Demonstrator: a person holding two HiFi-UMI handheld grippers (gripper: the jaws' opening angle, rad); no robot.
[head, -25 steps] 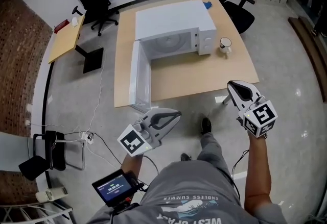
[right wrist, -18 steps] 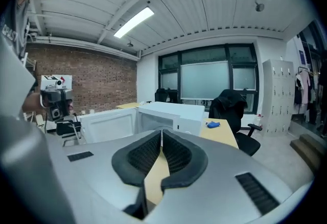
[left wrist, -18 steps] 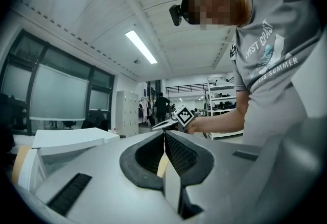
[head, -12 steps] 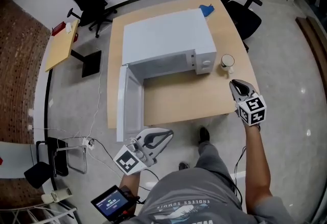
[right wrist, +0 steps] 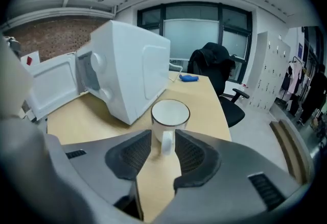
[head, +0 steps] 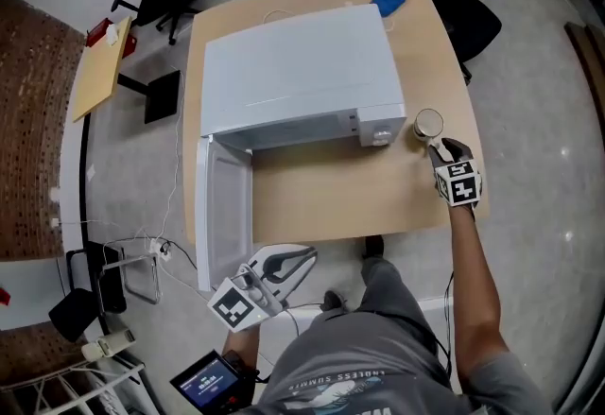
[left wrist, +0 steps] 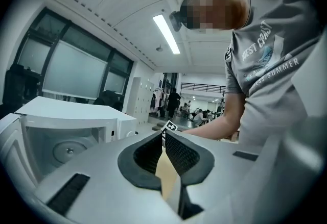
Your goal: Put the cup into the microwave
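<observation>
Nothing is done yet: the cup stands on the table, just right of the open microwave. The right gripper has just been opening its jaws, now wide astride the handle, seemingly not pressing it. The left gripper, at the near side, is closed and empty. Gripping and carrying remain.

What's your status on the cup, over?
Right gripper open, jaws just opened, cup handle between them. Left gripper shut, empty. Microwave door open, nothing blocking.
</observation>
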